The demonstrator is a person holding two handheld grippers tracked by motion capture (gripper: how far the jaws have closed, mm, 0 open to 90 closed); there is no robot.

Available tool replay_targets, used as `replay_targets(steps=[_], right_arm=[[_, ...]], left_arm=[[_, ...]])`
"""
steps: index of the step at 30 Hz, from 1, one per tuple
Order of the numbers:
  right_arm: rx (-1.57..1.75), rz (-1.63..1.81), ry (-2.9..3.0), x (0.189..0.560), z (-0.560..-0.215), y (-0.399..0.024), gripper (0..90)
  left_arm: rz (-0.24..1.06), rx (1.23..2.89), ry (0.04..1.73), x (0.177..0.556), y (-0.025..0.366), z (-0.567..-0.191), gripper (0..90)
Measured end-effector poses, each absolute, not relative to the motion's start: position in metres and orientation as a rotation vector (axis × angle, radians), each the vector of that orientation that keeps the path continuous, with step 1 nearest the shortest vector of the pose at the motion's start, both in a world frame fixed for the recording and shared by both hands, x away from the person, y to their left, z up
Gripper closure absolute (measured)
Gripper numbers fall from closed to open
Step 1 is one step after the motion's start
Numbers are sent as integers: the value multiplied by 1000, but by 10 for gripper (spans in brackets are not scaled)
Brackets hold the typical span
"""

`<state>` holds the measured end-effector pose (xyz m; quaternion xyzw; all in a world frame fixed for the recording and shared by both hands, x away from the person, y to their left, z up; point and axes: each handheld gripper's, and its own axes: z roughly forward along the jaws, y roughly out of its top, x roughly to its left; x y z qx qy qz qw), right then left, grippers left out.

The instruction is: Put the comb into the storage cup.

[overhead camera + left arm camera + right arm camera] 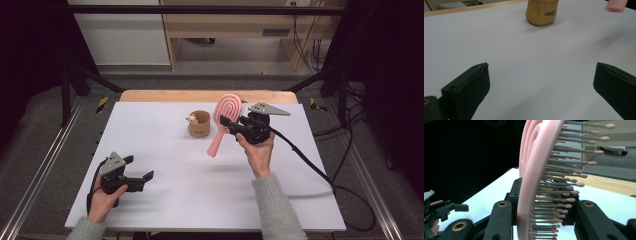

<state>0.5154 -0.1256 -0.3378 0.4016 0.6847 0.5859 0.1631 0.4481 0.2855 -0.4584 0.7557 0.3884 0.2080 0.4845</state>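
Pink hairbrush [226, 119] clamped in the right claw [231, 124], lifted clear of the white surface [165, 200]. Jaws closed on the brush head from both faces, back on one side and bristles [564, 182] on the other, as seen in the right gripper view. Long axis tilted: head up toward 1 o'clock, handle end hanging down toward 7 o'clock, free in the air above the surface. Tan cup [199, 124] standing upright just beside the brush, at about 9 o'clock from the right claw, mouth open upward, a small figure at its rim. Handle tip lower than the cup's mouth in the high view and off to its 4 o'clock side, so probably a lift and a swing toward 9 o'clock needed before any lowering into the cup. Left claw [138, 174] wide open and empty, resting low near the 7 o'clock corner of the surface, well apart from cup and brush. Right hand clearly the nearer one.
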Motion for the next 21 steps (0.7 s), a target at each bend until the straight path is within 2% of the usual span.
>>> replay_targets(steps=[21], right_arm=[[1156,1650,1915,539,-322,-112,628]], left_arm=[[503,1838,958,450,289,-461,7]])
